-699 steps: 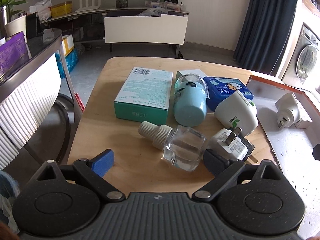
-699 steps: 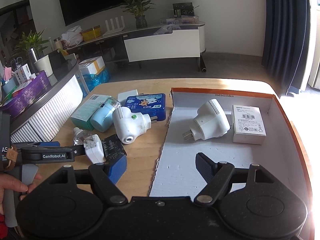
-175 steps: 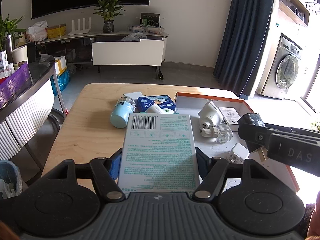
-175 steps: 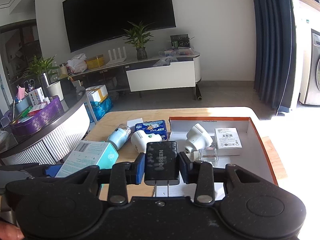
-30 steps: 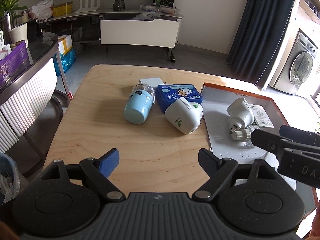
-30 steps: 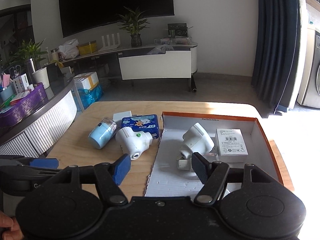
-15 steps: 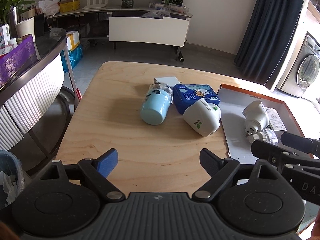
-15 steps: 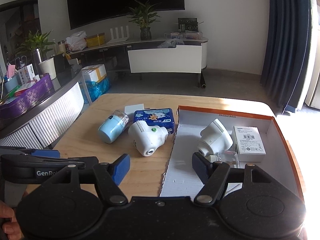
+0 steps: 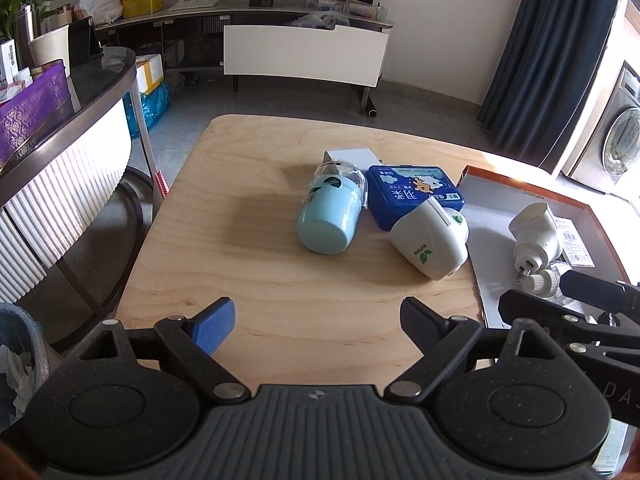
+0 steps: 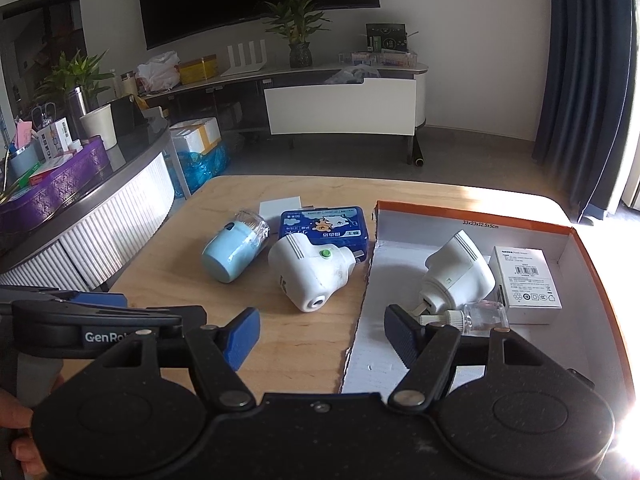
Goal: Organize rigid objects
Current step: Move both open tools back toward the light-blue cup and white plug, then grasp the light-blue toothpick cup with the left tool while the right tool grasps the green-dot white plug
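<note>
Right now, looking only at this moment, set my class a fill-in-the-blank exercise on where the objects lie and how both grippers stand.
1. The light blue cup lies on its ____ on the wooden table.
2. The small white carton lies inside the ____-rimmed box.
3. The blue tin lies ____ the box, on the table.
4. The left gripper and the right gripper both hold ____.

Missing words: side; orange; outside; nothing
</note>
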Demonstrator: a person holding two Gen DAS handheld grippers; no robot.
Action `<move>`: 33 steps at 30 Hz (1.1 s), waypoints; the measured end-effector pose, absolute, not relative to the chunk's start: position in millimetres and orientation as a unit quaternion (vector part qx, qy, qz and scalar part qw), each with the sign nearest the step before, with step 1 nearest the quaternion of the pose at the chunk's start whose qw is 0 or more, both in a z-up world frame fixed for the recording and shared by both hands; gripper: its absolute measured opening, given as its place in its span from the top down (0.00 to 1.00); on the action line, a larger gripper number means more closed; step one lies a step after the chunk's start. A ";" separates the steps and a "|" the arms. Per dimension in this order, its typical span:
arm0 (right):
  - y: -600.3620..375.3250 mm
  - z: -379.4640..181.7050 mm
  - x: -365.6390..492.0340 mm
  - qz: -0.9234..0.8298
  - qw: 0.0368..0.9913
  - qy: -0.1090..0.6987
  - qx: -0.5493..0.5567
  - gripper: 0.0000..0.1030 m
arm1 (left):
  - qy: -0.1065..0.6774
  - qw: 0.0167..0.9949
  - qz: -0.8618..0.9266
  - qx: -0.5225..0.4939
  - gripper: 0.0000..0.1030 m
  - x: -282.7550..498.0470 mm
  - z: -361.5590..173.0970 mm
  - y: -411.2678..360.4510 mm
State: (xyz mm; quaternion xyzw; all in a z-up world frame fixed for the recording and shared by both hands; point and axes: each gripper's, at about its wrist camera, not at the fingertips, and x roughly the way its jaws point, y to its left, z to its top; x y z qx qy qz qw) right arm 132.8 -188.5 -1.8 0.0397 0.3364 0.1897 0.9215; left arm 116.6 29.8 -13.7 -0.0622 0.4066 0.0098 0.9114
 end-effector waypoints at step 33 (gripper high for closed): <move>-183.2 -19.5 181.3 0.215 0.901 0.364 0.094 0.15 | 0.377 0.925 -0.043 -0.028 0.54 215.5 -46.0 32.9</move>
